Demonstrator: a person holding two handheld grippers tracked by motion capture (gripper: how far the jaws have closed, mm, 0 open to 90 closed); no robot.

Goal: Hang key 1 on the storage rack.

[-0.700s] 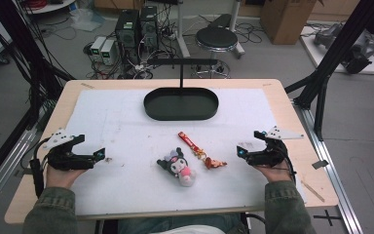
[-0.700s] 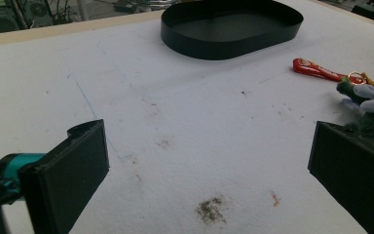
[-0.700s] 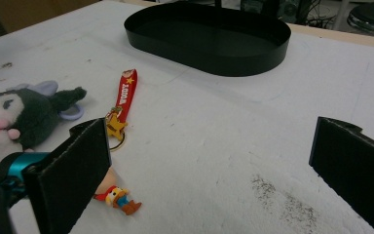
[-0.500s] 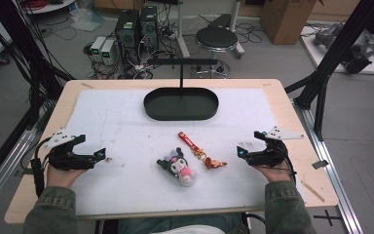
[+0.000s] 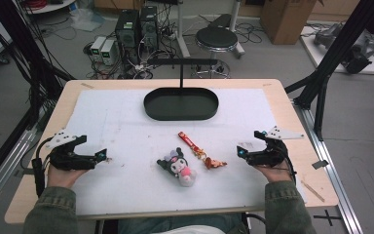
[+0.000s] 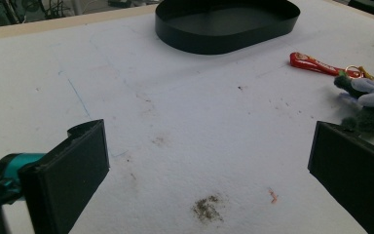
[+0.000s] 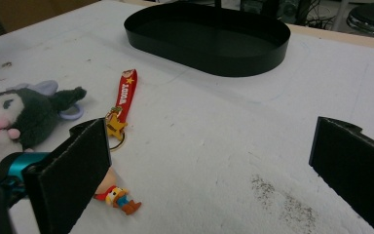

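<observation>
Both grippers rest low on the table, left gripper [image 5: 102,157] and right gripper [image 5: 241,152] pointing inward, jaws wide apart and empty. Between them lie one plush toy [image 5: 179,165] and one red keychain [image 5: 199,149]; beyond sits one black tray [image 5: 181,112]

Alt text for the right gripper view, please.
The right claw is open above the white mat, nothing between its black jaws. A keychain with a red strap and a dark plush toy lie left; an empty black oval tray sits beyond.
</observation>
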